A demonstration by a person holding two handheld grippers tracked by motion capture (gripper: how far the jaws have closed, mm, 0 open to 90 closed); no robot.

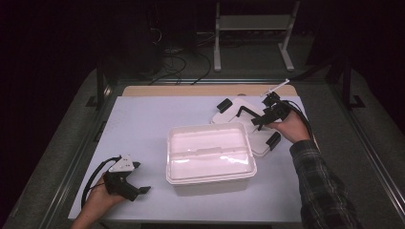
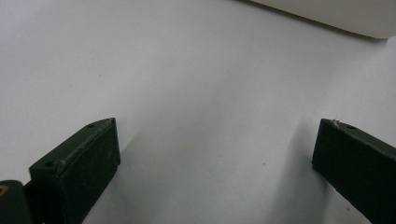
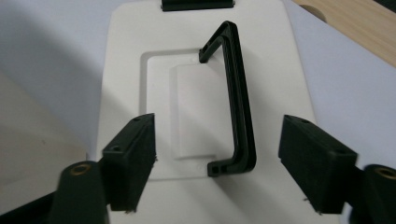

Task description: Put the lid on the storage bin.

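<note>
- Right tool (image 1: pixel 260 117) over the lid (image 1: pixel 239 117), jaws apart, nothing pressed between them.
- Up close, right tool (image 3: pixel 217 158) straddling the near end of the handle (image 3: pixel 238 107), pads clear of it on both sides.
- Handle black, standing up from the lid's (image 3: pixel 135 42) recessed middle, running away lengthwise.
- Lid flat on the surface (image 1: pixel 143 124), behind and right of the box (image 1: pixel 210 155), its near edge tucked behind the box rim.
- Black clips on the lid: one at the far left end (image 1: pixel 223 105), one at the near right (image 1: pixel 274 140).
- Far clip (image 3: pixel 196 4) right at the top of the right tool view.
- Box open, white, empty inside, sitting mid-surface.
- Left tool (image 1: pixel 136 188) low at the front left, well apart from the box, resting by the surface edge.
- Left tool (image 2: pixel 215 158) gaping wide, bare surface (image 2: pixel 196 93) between the jaws, nothing held.
- Box wall (image 2: pixel 336 14) just peeking in at the top right of that view.
- Wooden board edge (image 3: pixel 355 28) beyond the white surface, past the lid.
</note>
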